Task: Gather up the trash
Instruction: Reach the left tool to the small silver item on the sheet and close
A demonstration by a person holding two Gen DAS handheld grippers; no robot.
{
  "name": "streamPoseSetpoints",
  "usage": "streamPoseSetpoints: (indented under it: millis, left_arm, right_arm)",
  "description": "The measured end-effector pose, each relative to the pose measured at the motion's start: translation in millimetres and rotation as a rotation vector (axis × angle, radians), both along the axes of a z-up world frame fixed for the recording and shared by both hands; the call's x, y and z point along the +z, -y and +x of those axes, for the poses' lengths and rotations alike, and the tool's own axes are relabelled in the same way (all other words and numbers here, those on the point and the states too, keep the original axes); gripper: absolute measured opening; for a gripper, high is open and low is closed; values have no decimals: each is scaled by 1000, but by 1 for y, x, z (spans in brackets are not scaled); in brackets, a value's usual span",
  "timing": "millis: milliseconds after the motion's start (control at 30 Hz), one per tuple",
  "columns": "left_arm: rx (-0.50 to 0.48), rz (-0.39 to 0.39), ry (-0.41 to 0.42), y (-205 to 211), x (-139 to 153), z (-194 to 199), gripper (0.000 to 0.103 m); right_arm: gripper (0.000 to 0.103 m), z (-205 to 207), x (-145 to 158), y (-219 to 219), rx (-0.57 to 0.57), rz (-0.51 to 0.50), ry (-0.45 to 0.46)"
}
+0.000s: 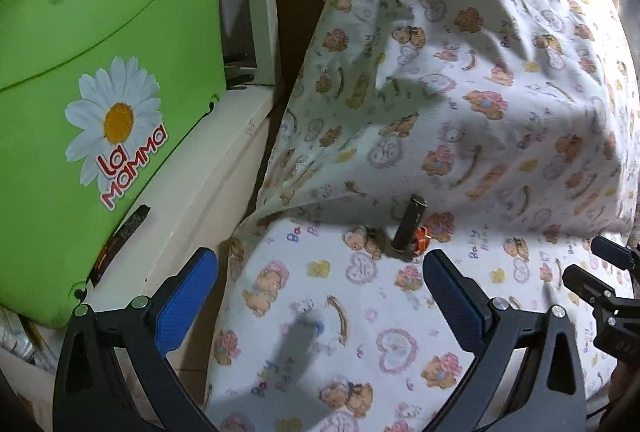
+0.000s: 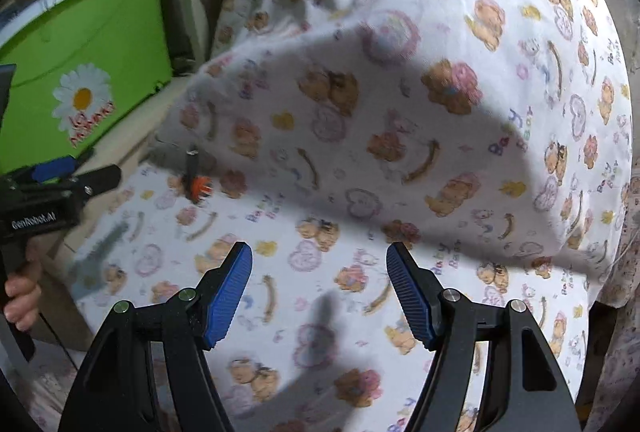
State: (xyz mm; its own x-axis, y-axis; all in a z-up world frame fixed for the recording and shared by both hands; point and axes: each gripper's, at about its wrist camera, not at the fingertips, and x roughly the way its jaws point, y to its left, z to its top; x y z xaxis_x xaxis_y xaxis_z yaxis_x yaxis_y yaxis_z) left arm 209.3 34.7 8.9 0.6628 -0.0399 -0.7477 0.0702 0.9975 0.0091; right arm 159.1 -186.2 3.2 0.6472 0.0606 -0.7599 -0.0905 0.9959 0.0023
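Jaws of both grippers stand wide open and hold nothing. A small dark tube with an orange piece lies on the printed sheet, straight ahead of the left gripper, long axis pointing away; right gripper is farther.

So the small dark cylinder with an orange piece lies on the teddy-bear print white sheet, right where it rises behind. The green plastic bin with a daisy sticker sits off left on a cream ledge, beside the sheet. Left claw hovers just before the cylinder, right claw further right.
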Motion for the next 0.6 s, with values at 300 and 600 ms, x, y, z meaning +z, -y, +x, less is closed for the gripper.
streamPoseSetpoints:
  millis: [300,600]
  left_arm:
    - [-109,-19,17,24,1,7,75]
    - [-161,-105,-59,56,-14,36,37]
  right_arm:
    - [72,12,-11,6,-28,18,-38]
    - [72,20,-1,5,-29,63,-23]
